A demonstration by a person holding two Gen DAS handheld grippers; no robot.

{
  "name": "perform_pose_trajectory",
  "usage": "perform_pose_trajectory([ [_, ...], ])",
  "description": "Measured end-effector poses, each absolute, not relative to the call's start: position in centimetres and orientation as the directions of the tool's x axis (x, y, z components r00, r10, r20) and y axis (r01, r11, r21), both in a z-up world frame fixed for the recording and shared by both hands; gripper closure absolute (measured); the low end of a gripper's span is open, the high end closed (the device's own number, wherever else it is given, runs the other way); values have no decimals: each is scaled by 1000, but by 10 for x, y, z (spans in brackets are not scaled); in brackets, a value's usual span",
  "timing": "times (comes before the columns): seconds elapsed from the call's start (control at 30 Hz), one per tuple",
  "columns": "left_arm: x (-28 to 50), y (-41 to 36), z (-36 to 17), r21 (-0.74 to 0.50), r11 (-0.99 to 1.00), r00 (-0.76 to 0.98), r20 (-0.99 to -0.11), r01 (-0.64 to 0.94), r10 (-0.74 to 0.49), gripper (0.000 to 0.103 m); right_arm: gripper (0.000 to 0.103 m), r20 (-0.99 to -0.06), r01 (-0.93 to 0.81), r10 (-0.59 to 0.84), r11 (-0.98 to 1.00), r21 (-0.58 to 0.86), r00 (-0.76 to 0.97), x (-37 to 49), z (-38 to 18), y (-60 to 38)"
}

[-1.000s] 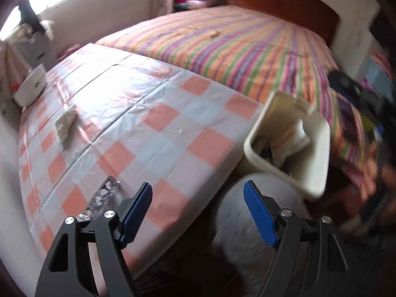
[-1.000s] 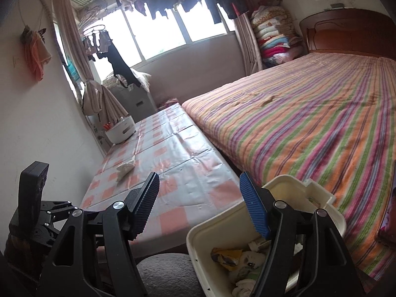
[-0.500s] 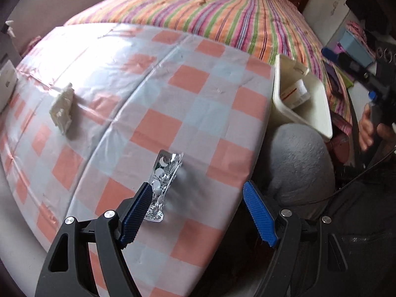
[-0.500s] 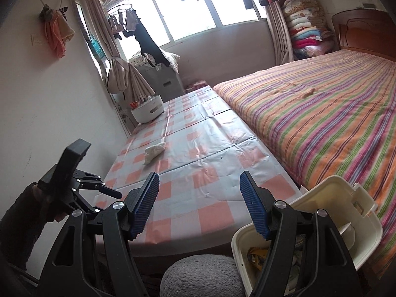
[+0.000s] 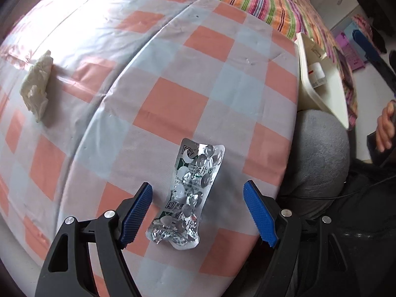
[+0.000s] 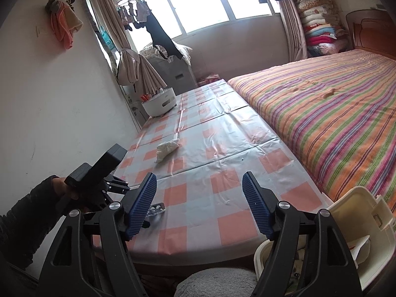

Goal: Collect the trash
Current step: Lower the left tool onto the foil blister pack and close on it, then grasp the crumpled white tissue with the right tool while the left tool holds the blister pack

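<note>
**Left tongs poised over a spent pill blister, right tongs widening in the air**

Left wrist view: the left tongs (image 5: 198, 212) point steeply down at the checked tabletop (image 5: 173, 104), their blue pads standing wide. The empty foil blister pack (image 5: 189, 193) lies flat on the cloth near the tabletop's near edge, its lower half between the two pads and touching neither. A crumpled white tissue (image 5: 36, 84) lies well apart, far to the left on the same cloth. Off the right edge of the tabletop a cream plastic bin (image 5: 324, 84) sits tilted, with a white packet inside, above a grey fuzzy cushion (image 5: 319, 153). A hand (image 5: 384, 128) shows at the far right edge.

Right wrist view: the right tongs (image 6: 199, 205) hang level over the near end of the tabletop (image 6: 222, 148), jaws opening with nothing between them. The left tongs (image 6: 109, 188), held by a dark-sleeved hand, are at lower left, with the tip of the blister pack (image 6: 156, 208) showing just beside the right tongs' left pad. The tissue (image 6: 168, 148) lies mid-tabletop, a white tub (image 6: 159, 104) at the far end. The bin (image 6: 356, 222) sits at lower right beside the striped bed (image 6: 334, 113).
</note>
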State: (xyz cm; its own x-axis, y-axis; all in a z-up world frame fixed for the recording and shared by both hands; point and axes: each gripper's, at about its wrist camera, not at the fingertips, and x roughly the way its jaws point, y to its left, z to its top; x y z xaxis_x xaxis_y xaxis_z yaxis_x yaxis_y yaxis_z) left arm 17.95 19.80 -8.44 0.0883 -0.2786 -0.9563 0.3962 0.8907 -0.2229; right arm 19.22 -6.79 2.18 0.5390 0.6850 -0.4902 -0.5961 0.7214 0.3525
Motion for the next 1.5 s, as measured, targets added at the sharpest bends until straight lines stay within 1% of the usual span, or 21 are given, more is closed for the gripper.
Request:
perform_pose_trajectory([
  [0.1,181,201,-84,-242,882,89,-949,404,-301,29,32,-490,-610,708,698,375,508,200,25,-56],
  [0.3,178,197,-84,-226,868,95,-950,442,-296,29,32,-477,-639,742,659,396,471,215,39,-28],
  [0.33,177,197,-83,-226,868,97,-950,441,-297,31,32,-474,-648,747,653,393,466,215,41,-23],
  [0.4,175,197,-83,-223,867,104,-949,446,-298,40,32,-471,-661,754,643,386,458,215,43,-14],
  [0.43,174,197,-82,-229,864,103,-947,449,-305,51,32,-470,-672,760,634,383,449,216,44,-6],
  [0.47,173,197,-82,-239,861,99,-944,448,-314,67,32,-470,-679,764,628,381,443,215,44,0],
  [0.5,172,199,-83,-253,858,89,-942,447,-324,73,32,-470,-687,767,622,376,437,215,45,5],
  [0.53,171,199,-83,-255,855,87,-941,452,-327,74,32,-470,-692,769,618,372,434,216,45,9],
  [0.7,161,203,-83,-245,866,138,-933,435,-333,74,32,-473,-716,774,603,351,420,224,46,33],
  [0.83,151,212,-81,-230,894,225,-916,385,-333,74,32,-493,-723,771,599,344,404,238,38,52],
  [0.97,137,233,-79,-212,936,335,-892,281,-302,74,32,-519,-728,758,603,325,396,259,29,78],
  [1.17,120,273,-68,-244,965,491,-832,97,-259,74,32,-577,-746,733,598,293,361,289,6,133],
  [1.27,113,288,-65,-242,970,540,-815,10,-209,74,32,-621,-766,713,585,268,327,298,-9,168],
  [1.37,107,300,-64,-267,962,572,-797,-50,-191,74,32,-656,-771,690,583,255,305,304,-22,191],
  [1.5,97,312,-61,-286,951,607,-778,-114,-161,74,32,-696,-751,664,599,277,273,318,-43,218],
])
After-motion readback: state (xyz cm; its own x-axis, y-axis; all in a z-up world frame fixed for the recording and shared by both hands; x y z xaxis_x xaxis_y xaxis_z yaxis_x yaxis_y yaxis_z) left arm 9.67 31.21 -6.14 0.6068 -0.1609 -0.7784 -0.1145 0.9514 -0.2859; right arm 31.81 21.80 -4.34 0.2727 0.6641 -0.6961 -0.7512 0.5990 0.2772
